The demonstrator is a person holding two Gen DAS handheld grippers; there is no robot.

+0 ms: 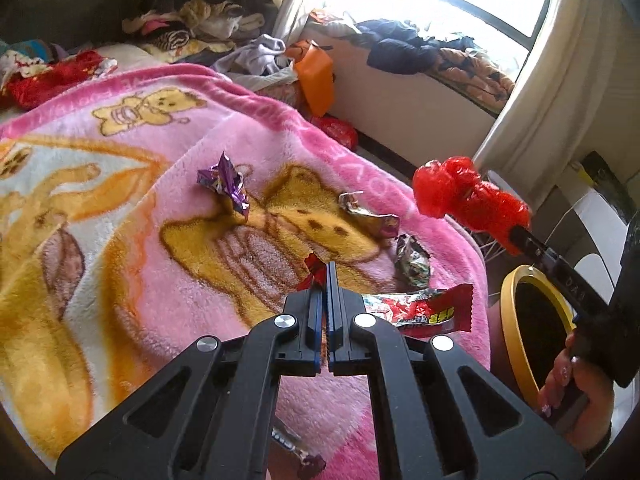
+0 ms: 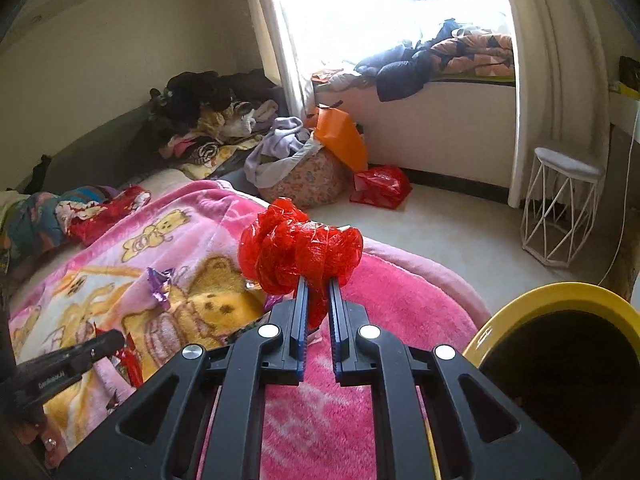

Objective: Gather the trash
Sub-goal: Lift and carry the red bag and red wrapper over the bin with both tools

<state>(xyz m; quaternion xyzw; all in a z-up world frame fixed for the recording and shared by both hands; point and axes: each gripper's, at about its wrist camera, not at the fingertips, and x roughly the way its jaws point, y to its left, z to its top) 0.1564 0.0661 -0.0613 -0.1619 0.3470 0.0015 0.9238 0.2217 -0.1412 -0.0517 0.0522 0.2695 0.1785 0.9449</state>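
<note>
Above the pink blanket (image 2: pixel 360 292) beside the yellow-rimmed bin (image 2: pixel 560 300), the right gripper (image 2: pixel 319 280) pinches a crumpled red plastic bag (image 2: pixel 300 246) (glossy, translucent), while the left gripper (image 1: pixel 325 270) clamps a small red wrapper (image 1: pixel 314 268).
</note>
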